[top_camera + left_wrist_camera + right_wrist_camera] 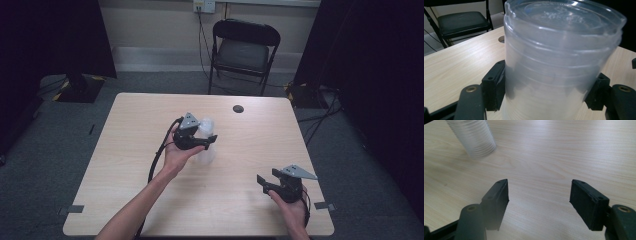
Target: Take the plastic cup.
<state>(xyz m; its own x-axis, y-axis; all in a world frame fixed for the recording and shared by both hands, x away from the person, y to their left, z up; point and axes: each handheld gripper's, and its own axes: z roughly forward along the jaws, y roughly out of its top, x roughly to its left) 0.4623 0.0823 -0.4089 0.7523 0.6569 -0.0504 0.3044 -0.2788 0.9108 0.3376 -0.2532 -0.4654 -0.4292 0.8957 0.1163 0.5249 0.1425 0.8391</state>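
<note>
A tall stack of clear plastic cups (206,125) stands on the wooden table (125,165) left of the middle, closed end up. My left gripper (209,141) reaches in from the left and is shut on it partway up. In the left gripper view both black pads (495,86) press on the sides of the stack of cups (556,50), with my left gripper (546,92) around it. My right gripper (267,177) rests low near the table's front right corner, open with nothing between its jaws. In its own view my right gripper (539,202) faces bare wood, with the ribbed foot of the stack of cups (475,140) farther off.
A black folding chair (243,52) stands behind the table's far edge. A round cable hole (238,108) sits in the tabletop near that edge. The left gripper's cable (156,162) trails along the person's left forearm. Dark curtains hang at both sides.
</note>
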